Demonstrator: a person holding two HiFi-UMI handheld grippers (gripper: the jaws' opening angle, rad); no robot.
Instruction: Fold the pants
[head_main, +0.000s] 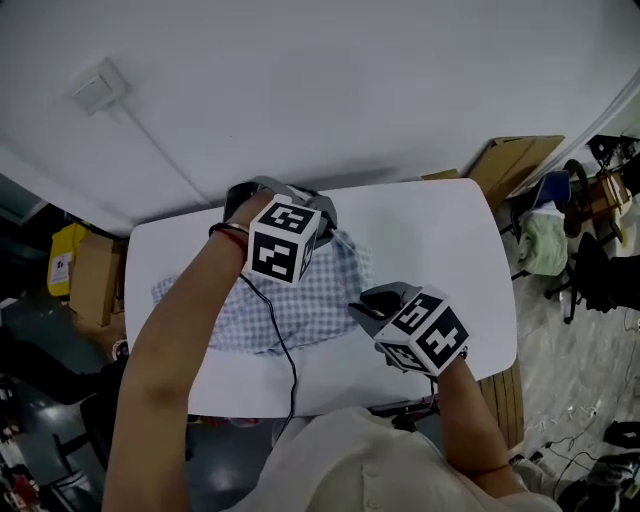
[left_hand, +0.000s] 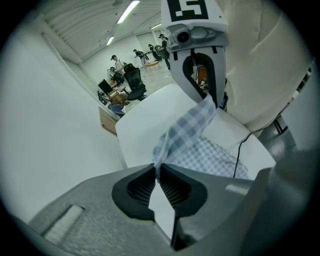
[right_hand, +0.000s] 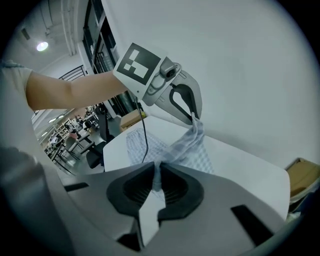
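Observation:
Blue-and-white checked pants (head_main: 290, 300) lie crumpled on a white table (head_main: 440, 230). My left gripper (head_main: 322, 232) is over their far edge and my right gripper (head_main: 356, 310) is at their right edge. Both are shut on the cloth. The left gripper view shows my left gripper (left_hand: 157, 169) pinching a corner of the pants (left_hand: 180, 132), a strip of which runs taut up to the right gripper (left_hand: 214, 101). In the right gripper view my right gripper (right_hand: 156, 172) pinches the fabric (right_hand: 185, 147), which stretches up to the left gripper (right_hand: 194, 119). The held edge is lifted off the table.
A black cable (head_main: 287, 355) hangs from the left gripper across the pants. Cardboard boxes (head_main: 92, 285) stand on the floor to the table's left. More cardboard (head_main: 515, 160) and a chair with green cloth (head_main: 545, 240) are on the right. The wall runs behind the table.

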